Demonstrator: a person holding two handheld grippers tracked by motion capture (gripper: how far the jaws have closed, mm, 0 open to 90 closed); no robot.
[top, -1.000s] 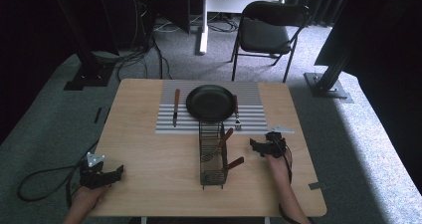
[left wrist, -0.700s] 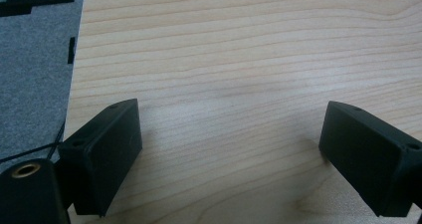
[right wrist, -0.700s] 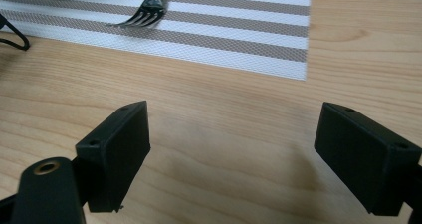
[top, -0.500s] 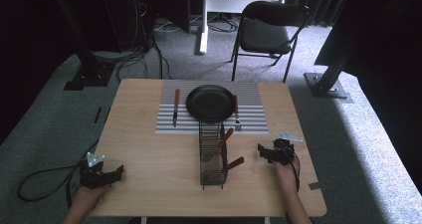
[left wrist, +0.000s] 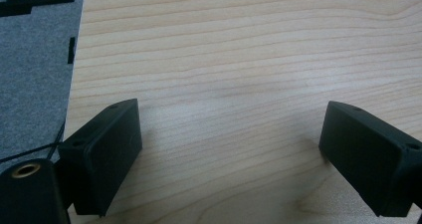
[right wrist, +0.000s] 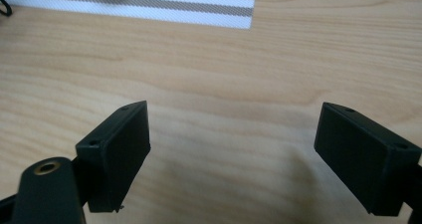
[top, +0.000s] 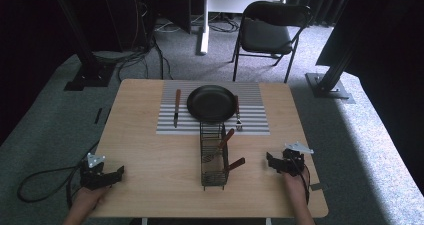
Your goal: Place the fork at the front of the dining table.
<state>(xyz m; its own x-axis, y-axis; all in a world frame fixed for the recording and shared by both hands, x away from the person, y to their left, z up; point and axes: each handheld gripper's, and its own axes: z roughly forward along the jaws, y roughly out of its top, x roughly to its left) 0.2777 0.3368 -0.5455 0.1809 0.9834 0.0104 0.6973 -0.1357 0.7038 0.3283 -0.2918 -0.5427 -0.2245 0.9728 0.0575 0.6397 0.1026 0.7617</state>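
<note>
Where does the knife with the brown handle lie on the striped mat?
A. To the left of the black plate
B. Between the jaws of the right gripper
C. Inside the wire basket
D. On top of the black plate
A: in the high view the knife lies flat on the striped mat, to the left of the black plate and apart from it.

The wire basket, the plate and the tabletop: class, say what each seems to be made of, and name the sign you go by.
Wire basket: probably dark metal wire, judging by its thin open grid.
Plate: black with a dull sheen; it could be ceramic, metal or plastic, the look leaves it open.
Tabletop: pale wood or wood-look laminate, matte, with running grain lines and a small knot.
</note>
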